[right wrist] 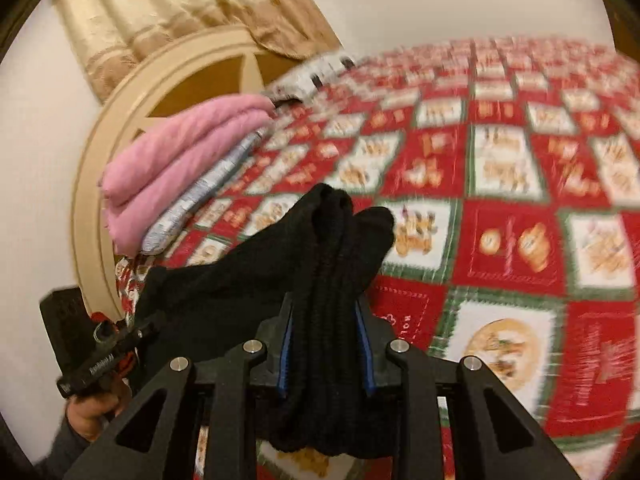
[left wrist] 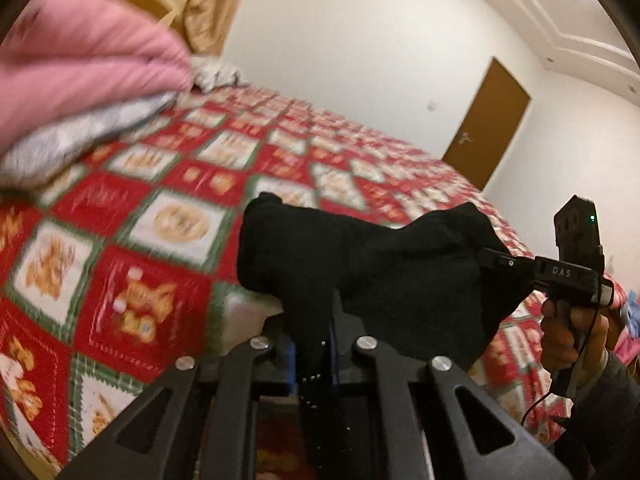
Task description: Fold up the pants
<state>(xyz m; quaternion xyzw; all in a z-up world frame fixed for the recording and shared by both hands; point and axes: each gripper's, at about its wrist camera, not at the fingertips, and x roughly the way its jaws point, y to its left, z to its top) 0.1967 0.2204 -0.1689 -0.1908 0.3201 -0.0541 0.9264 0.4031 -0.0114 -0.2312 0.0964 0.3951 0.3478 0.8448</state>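
The black pants [left wrist: 380, 264] hang in the air above the bed, stretched between both grippers. My left gripper [left wrist: 314, 344] is shut on one bunched end of them. My right gripper [right wrist: 326, 332] is shut on the other end, a thick ribbed bunch [right wrist: 340, 248] that sticks up between its blue-padded fingers and hangs below them. In the left wrist view the right gripper [left wrist: 496, 260] shows at the right edge of the pants, held by a hand. In the right wrist view the left gripper [right wrist: 136, 336] shows at the lower left, biting the cloth.
The bed is covered by a red, green and white patchwork quilt [left wrist: 168, 216]. A folded pink blanket [right wrist: 180, 160] lies on a grey-white one at the head end by the round beige headboard [right wrist: 92, 184]. Gold curtains hang behind. A brown door [left wrist: 488, 120] stands in the far wall.
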